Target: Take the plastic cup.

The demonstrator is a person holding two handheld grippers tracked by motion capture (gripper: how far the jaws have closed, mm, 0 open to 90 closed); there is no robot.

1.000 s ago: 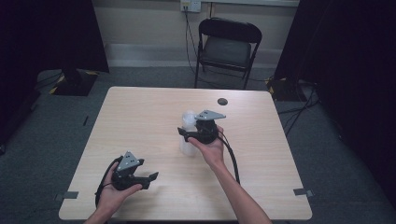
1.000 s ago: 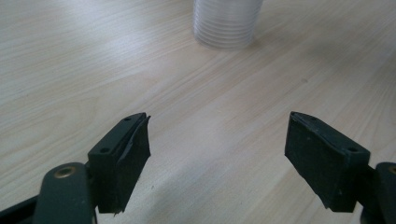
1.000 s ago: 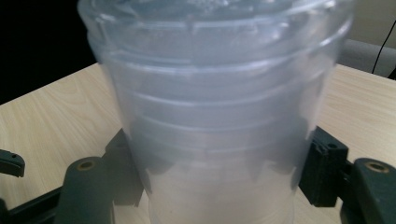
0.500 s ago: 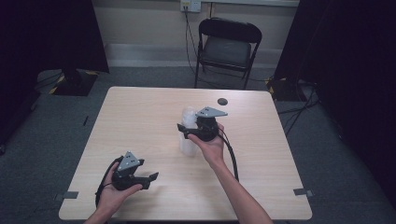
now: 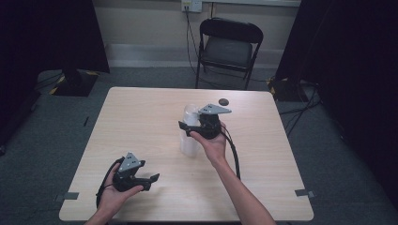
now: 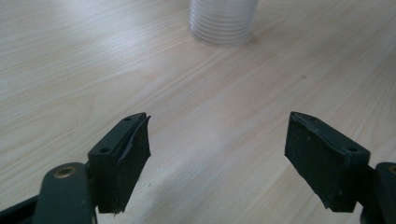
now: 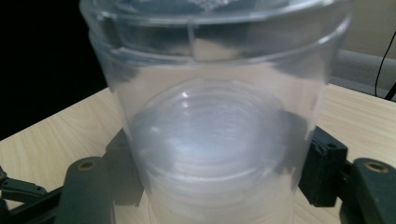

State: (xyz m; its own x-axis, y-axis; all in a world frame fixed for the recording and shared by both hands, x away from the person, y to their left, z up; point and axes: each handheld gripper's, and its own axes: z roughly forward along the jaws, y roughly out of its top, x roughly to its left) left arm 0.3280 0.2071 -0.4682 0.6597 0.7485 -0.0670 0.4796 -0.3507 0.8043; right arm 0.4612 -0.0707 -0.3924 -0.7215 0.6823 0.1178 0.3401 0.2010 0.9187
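Observation:
A stack of clear plastic cups [image 5: 189, 140] stands upright near the middle of the wooden table [image 5: 141, 117]. My right gripper [image 5: 187, 127] is shut on the top cup [image 7: 210, 121], its jaws pressed against both sides below the rim. The cups nested under it show through its wall. My left gripper [image 5: 151, 179] is held low over the table near the front left. In the left gripper view, the left gripper [image 6: 217, 154] is open with nothing between its jaws, and the ribbed base of the stack [image 6: 224, 21] is well ahead of it.
A small dark round object [image 5: 224, 101] lies on the table toward the back right. A black folding chair [image 5: 230, 47] stands behind the table's far edge. Bare tabletop stretches across the left and front right.
My right gripper and the top cup have risen slightly. The left gripper has stayed where it was.

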